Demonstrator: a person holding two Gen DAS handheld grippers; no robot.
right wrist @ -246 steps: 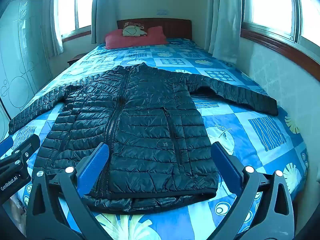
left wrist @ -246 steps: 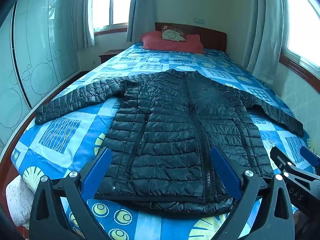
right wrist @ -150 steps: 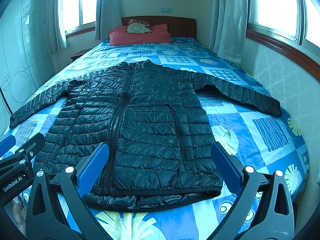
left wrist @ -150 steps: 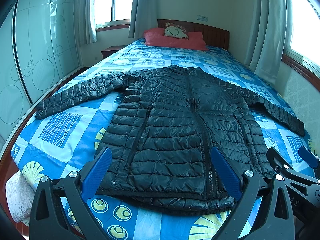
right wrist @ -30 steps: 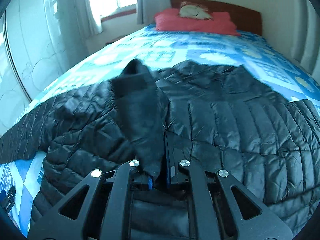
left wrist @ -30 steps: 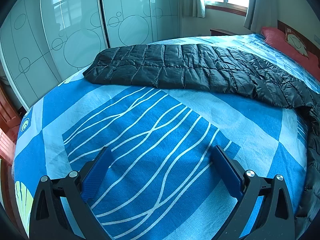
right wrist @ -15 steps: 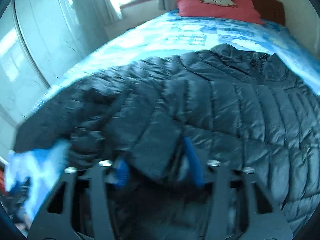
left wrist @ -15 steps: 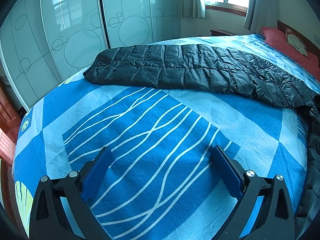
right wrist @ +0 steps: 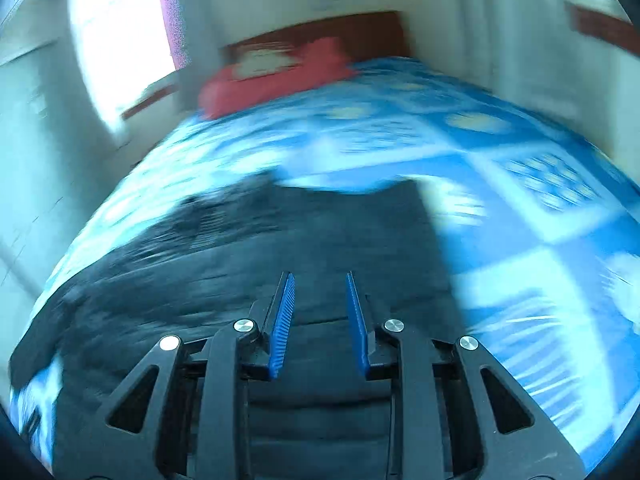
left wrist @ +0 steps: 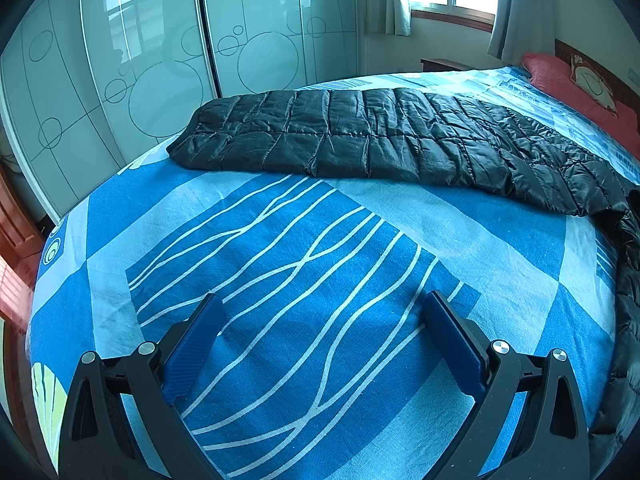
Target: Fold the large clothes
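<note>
A black quilted puffer jacket lies on the blue patterned bed. In the left wrist view its left sleeve (left wrist: 380, 140) stretches flat across the bedspread, cuff toward the wardrobe. My left gripper (left wrist: 322, 320) is open and empty, low over bare bedspread, well short of the sleeve. In the right wrist view, heavily blurred by motion, the jacket body (right wrist: 260, 248) fills the lower left. My right gripper (right wrist: 320, 300) is partly open with nothing between its blue pads, above the jacket.
The blue bedspread (left wrist: 280, 260) covers the bed. Glass wardrobe doors (left wrist: 160, 60) stand close past the bed's left edge. Red pillows (right wrist: 272, 76) and the headboard are at the far end. A window wall runs along the right side.
My right gripper has let go of the sleeve it held over the jacket body, opened partway, and swung fast to the right. My left gripper has not moved.
</note>
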